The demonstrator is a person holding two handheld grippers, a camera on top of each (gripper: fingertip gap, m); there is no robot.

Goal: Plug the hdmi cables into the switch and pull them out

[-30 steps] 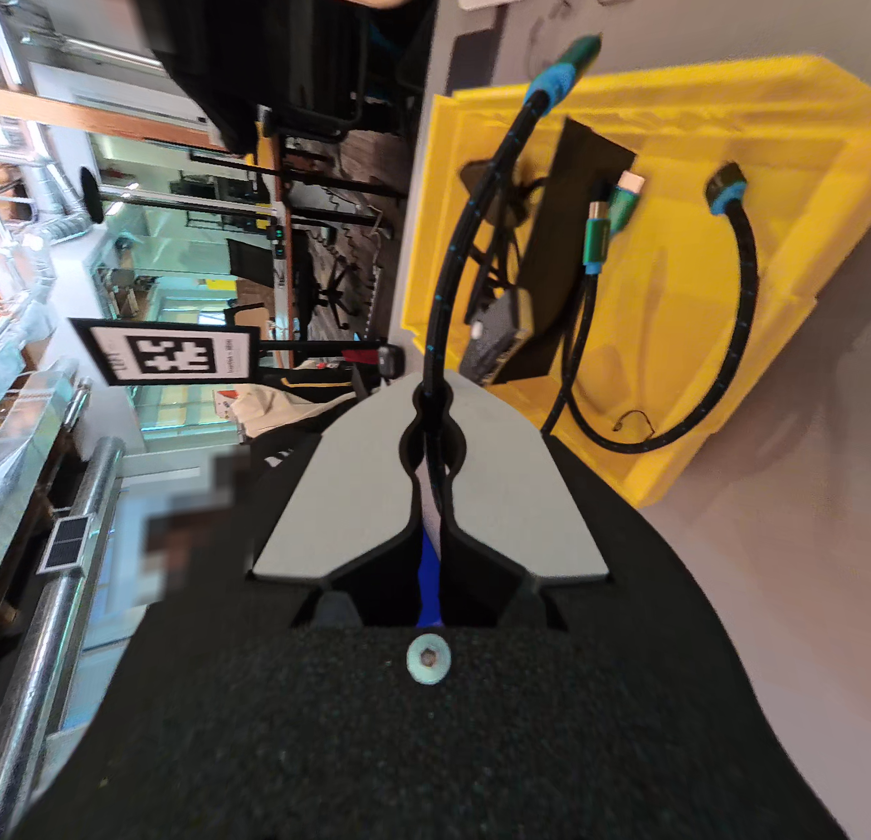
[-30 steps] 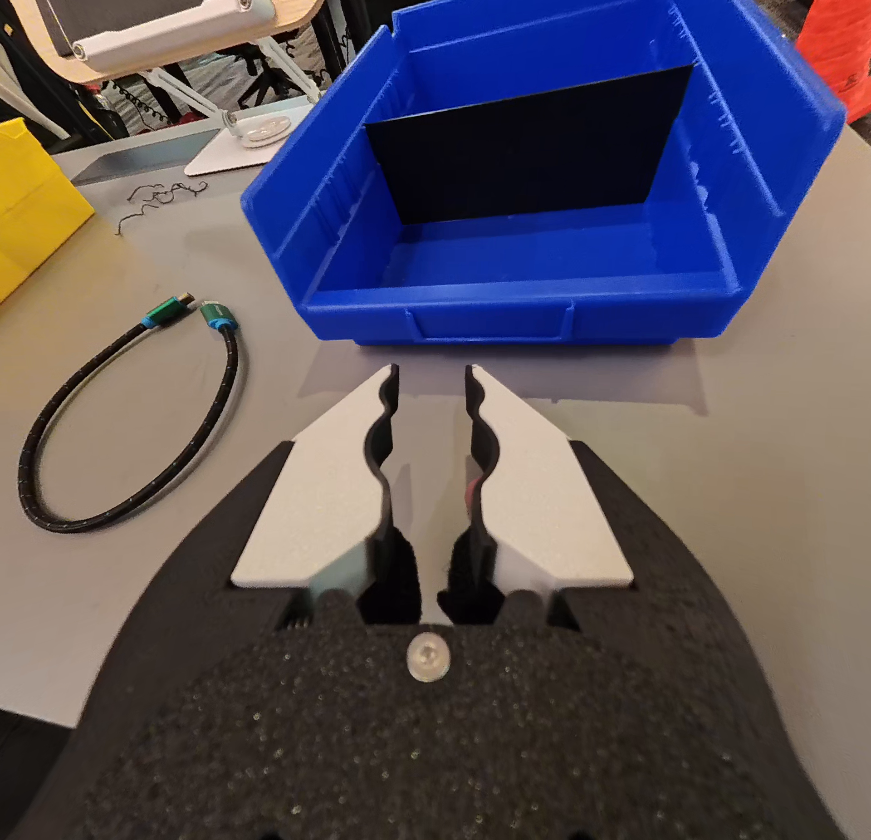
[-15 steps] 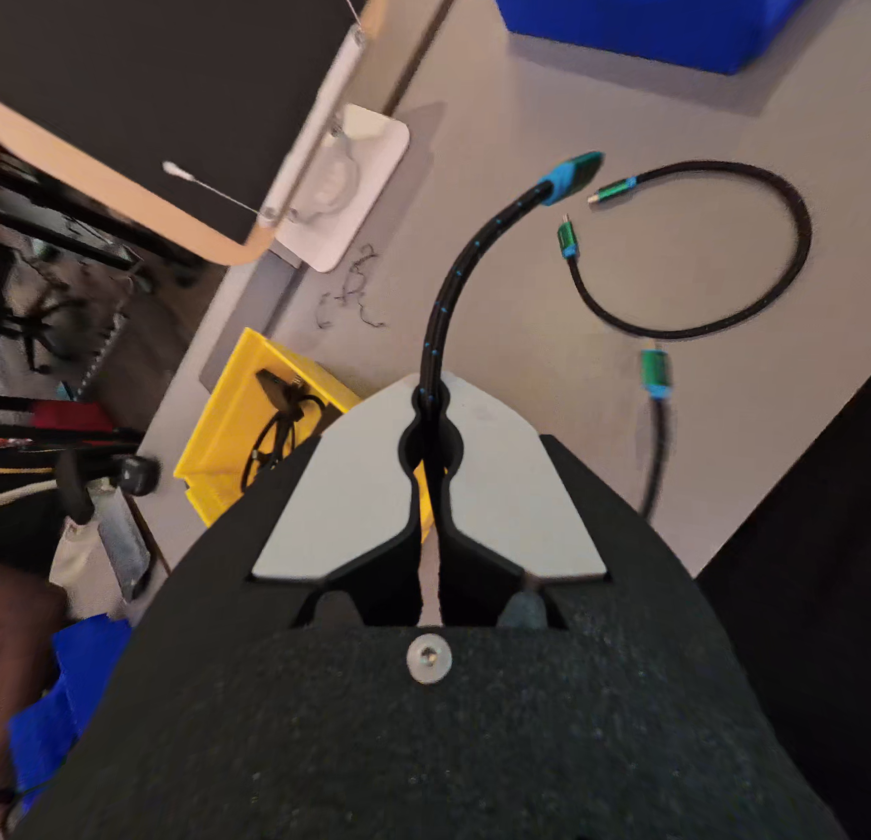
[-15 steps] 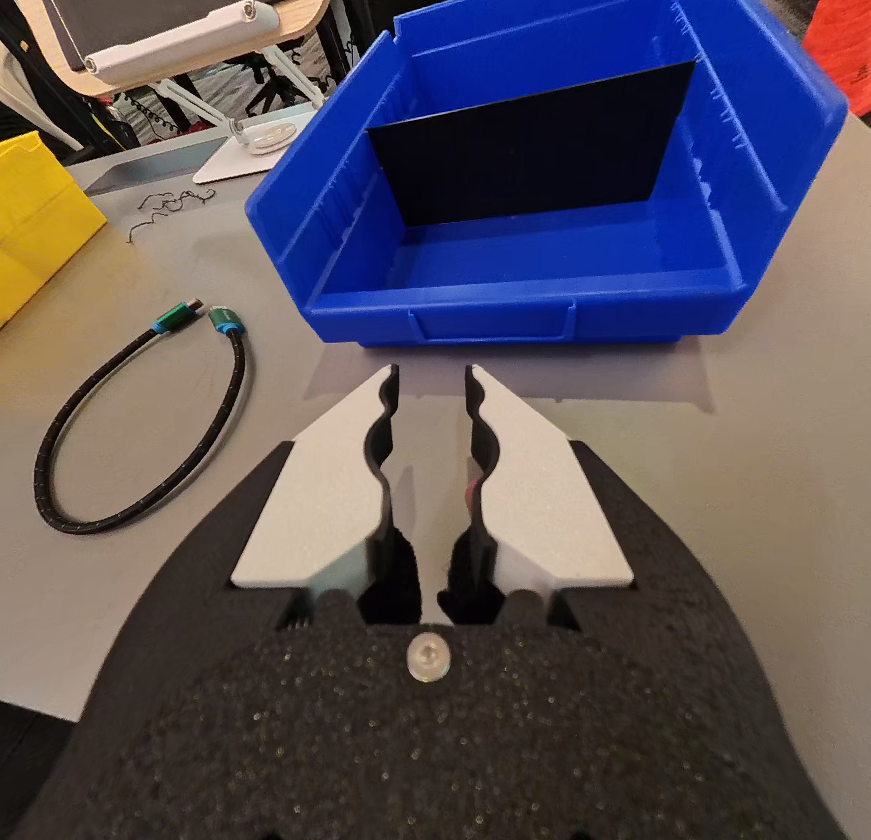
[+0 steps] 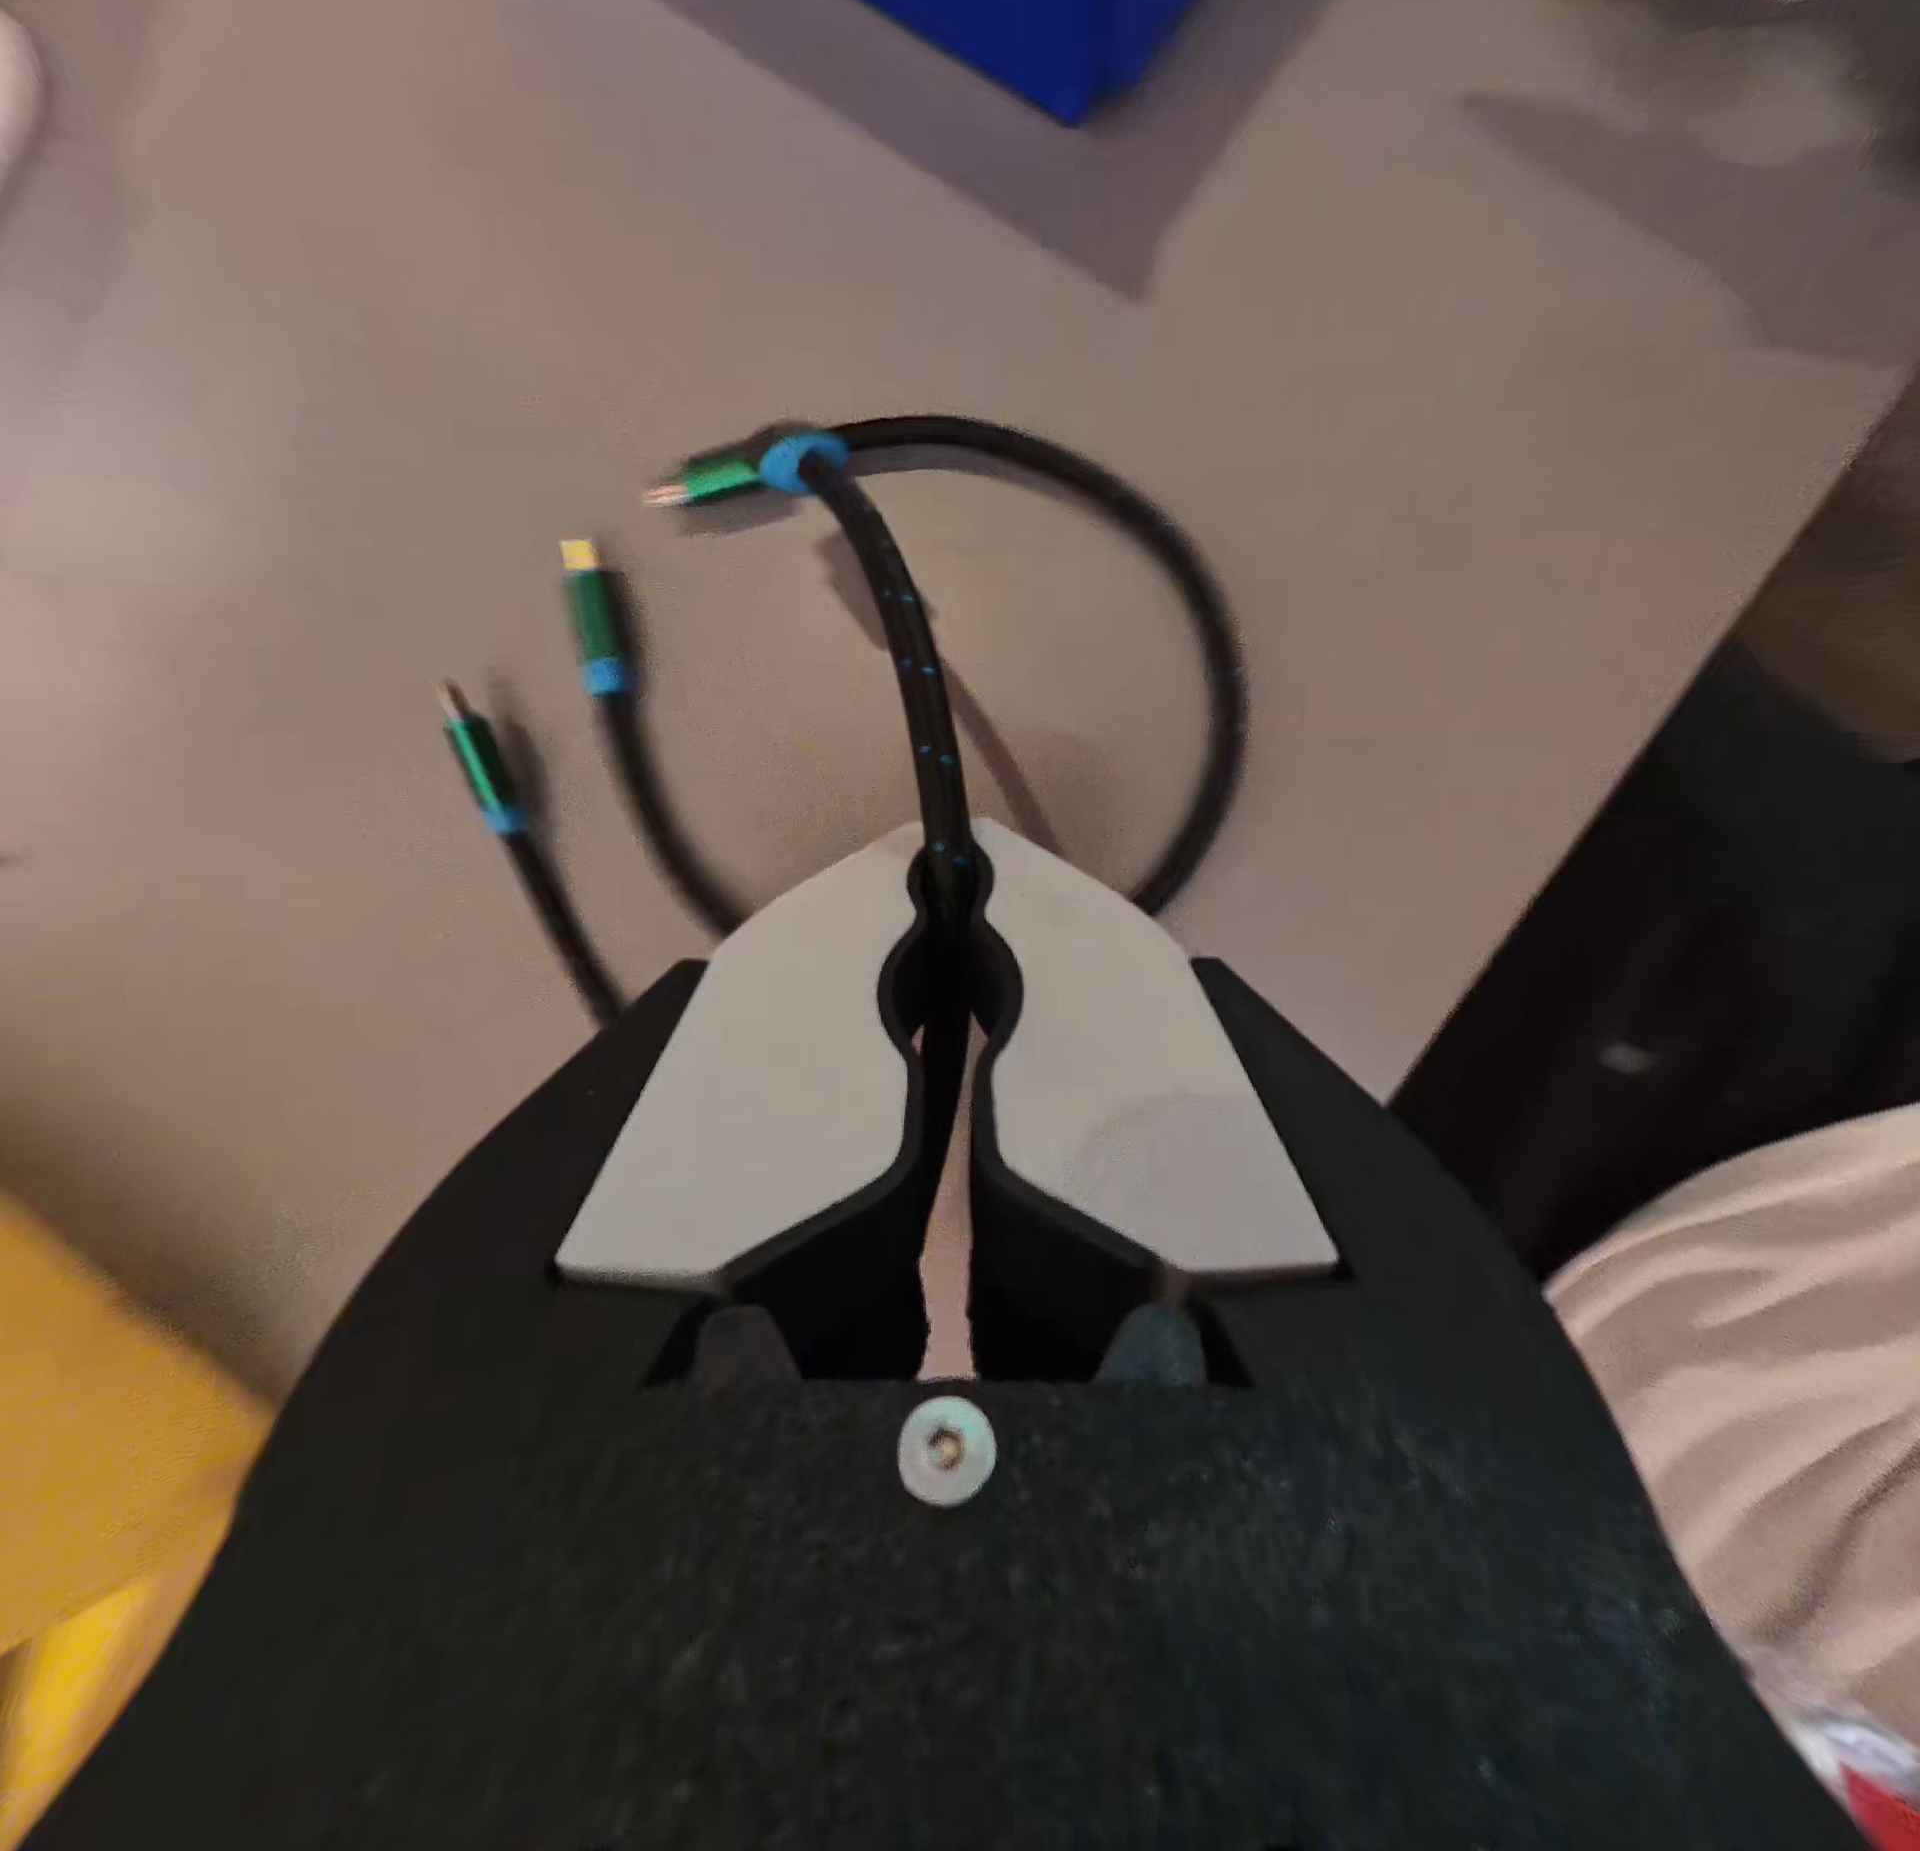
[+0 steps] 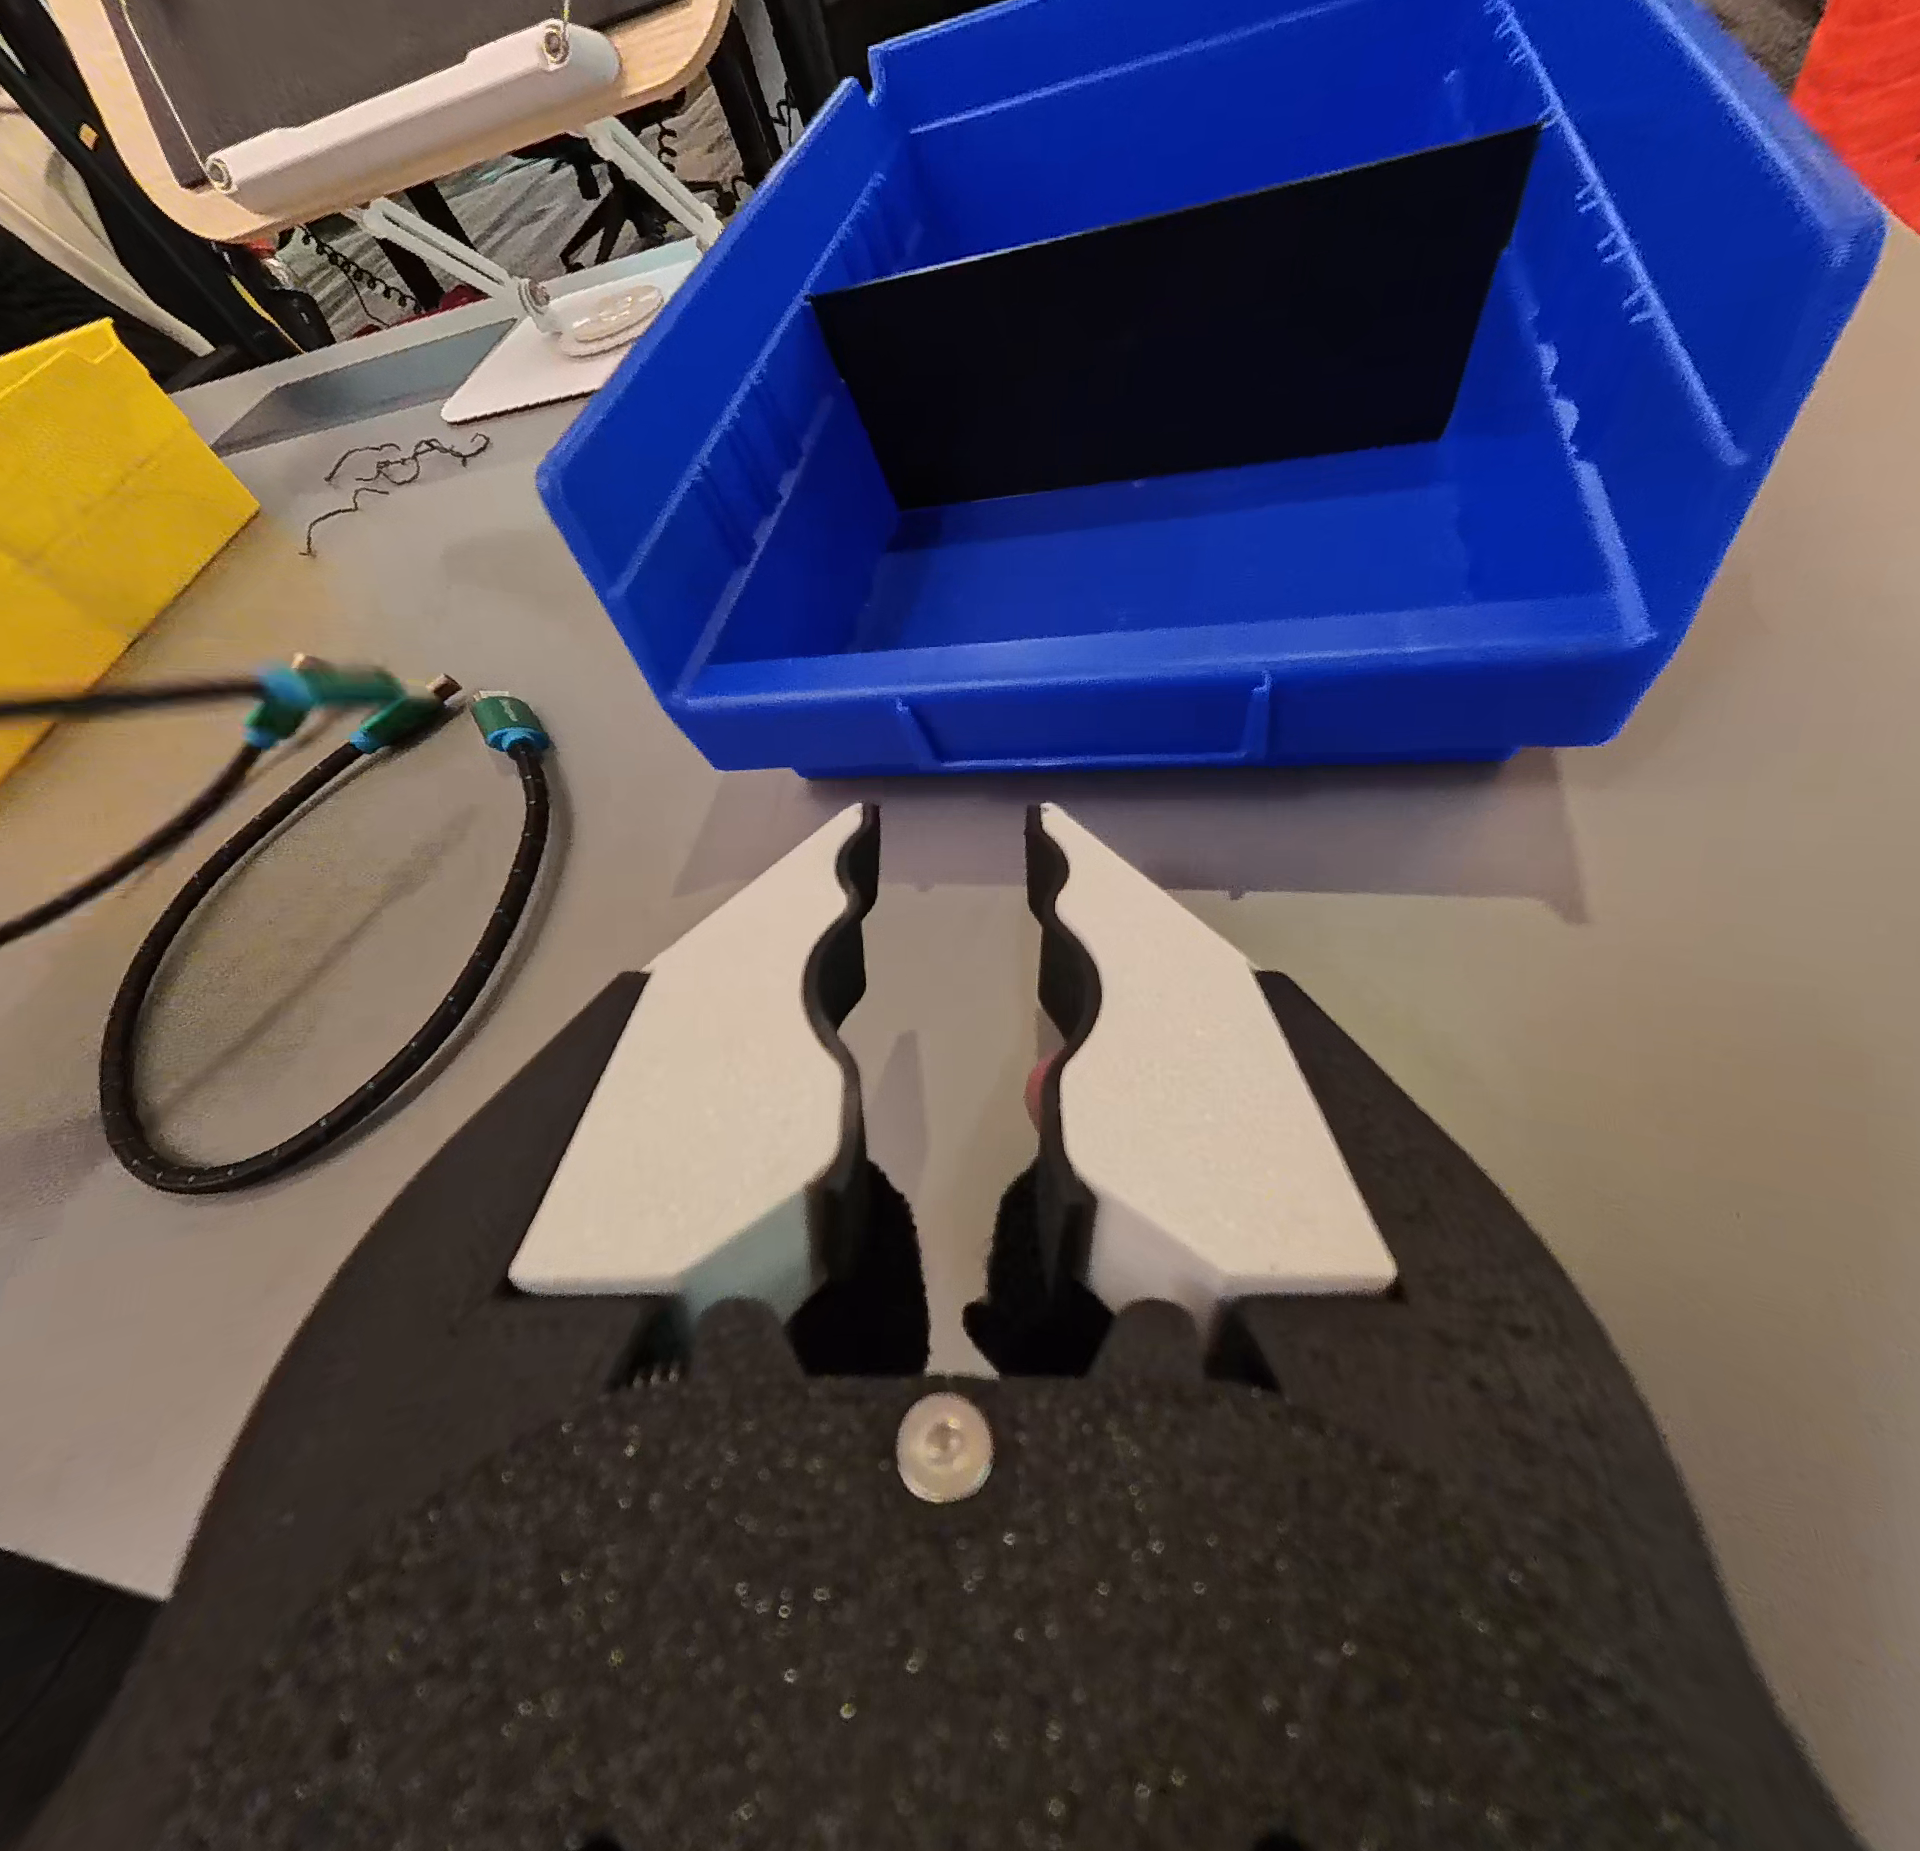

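While pinched: cable (image 5: 914, 658), L gripper (image 5: 948, 871)

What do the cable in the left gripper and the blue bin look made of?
Held cable: braided fabric sleeve, matte black with blue flecks; its woven texture shows. The plug shell looks like glossy green metal, though blur leaves that open. Blue bin: moulded plastic, smooth and slightly shiny, with ribbed walls. Its divider is a flat, matte black sheet.

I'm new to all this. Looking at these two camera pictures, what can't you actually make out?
- The switch: in neither view.
- Back half of the blue bin, right wrist view: hidden behind its black divider.
- Held cable, left wrist view: its rear runs between the left gripper fingers, out of sight.
- Plug shapes: blurred by motion.
- Yellow bin: cut off by the edge, contents unseen.
- Right gripper: open, holding nothing.
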